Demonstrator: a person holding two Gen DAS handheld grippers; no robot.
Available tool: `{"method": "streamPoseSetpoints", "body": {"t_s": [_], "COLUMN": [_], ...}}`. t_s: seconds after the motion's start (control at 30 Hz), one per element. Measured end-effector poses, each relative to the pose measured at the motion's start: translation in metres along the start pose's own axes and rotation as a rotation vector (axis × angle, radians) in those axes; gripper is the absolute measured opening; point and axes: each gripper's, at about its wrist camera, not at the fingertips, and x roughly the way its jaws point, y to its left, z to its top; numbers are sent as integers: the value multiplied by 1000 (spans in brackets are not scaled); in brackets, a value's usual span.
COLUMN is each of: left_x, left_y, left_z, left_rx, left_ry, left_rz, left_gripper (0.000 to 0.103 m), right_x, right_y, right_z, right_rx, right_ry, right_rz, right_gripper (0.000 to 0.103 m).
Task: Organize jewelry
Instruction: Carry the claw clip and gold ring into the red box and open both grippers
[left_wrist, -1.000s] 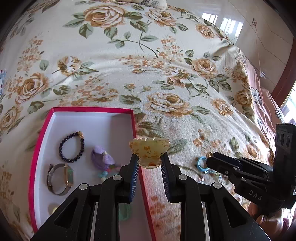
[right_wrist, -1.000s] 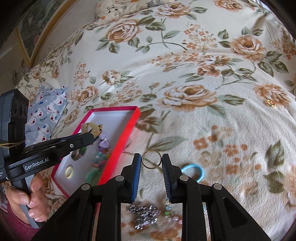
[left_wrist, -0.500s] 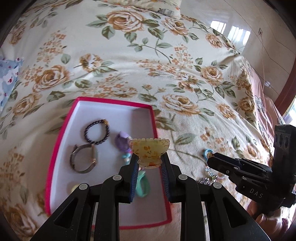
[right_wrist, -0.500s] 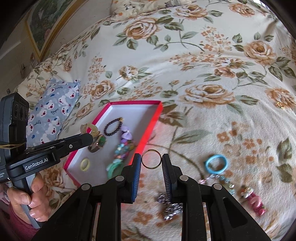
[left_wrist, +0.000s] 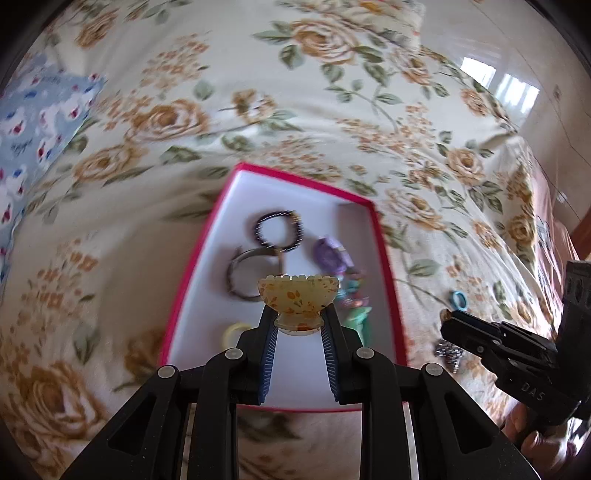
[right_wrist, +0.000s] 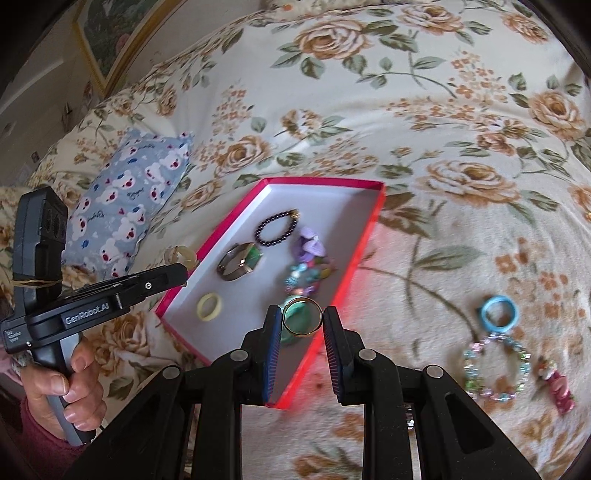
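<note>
In the left wrist view, the left gripper (left_wrist: 298, 318) fills the lower middle of the frame, its jaws clamped on the narrow base of a translucent amber hair claw clip (left_wrist: 298, 298) with orange flecks, held upright with its scalloped edge on top. Behind the clip lies a red-rimmed tray (left_wrist: 384, 258) with a white floor, resting on a floral bedspread (left_wrist: 184, 122). In the tray are a dark beaded bracelet (left_wrist: 279, 230), a grey metal bangle (left_wrist: 236, 275) just below it, a purple ornament (left_wrist: 330, 254) to the right, and a pale yellow ring (left_wrist: 233, 332) low on the left, partly hidden by the gripper finger. At the right edge the right gripper (left_wrist: 448, 316) reaches in from the side; beyond it a small blue ring (left_wrist: 459, 300) lies on the bedspread. In the right wrist view, the right gripper (right_wrist: 301, 318) sits at the lower middle, its jaws closed on a thin gold ring (right_wrist: 301, 318) held facing the camera above the near right rim of the tray (right_wrist: 364, 254). Through and behind the ring shows a teal piece (right_wrist: 295, 319). The bracelet (right_wrist: 276, 230), bangle (right_wrist: 239, 262), purple ornament (right_wrist: 312, 246), a cluster of mixed coloured beads (right_wrist: 308, 276) and the yellow ring (right_wrist: 209, 306) lie in the tray. At the left, a hand (right_wrist: 68, 387) holds the left gripper (right_wrist: 181, 264) with the clip (right_wrist: 181, 254) at its tip, just outside the tray's left rim. On the bedspread at lower right lie the blue ring (right_wrist: 498, 314), a pastel beaded bracelet (right_wrist: 496, 365) and a small pink charm (right_wrist: 557, 387). A blue patterned pillow (right_wrist: 129, 199) sits at upper left.
</note>
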Motion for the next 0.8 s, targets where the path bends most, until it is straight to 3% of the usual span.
{"method": "streamPoseSetpoints", "body": {"t_s": [0.47, 0.8], "left_x": [28, 54], "left_y": [30, 32], "left_z": [-1, -2], "left_rx": [-42, -4], "left_ry": [45, 73], "left_rz": [66, 93], "left_gripper": [23, 23], "right_x": [50, 76], "right_y": [31, 33], "right_z": [-9, -13], "right_rx": [-75, -105], "right_ry": [101, 164], "right_rz": [21, -4], "right_gripper": [23, 23]}}
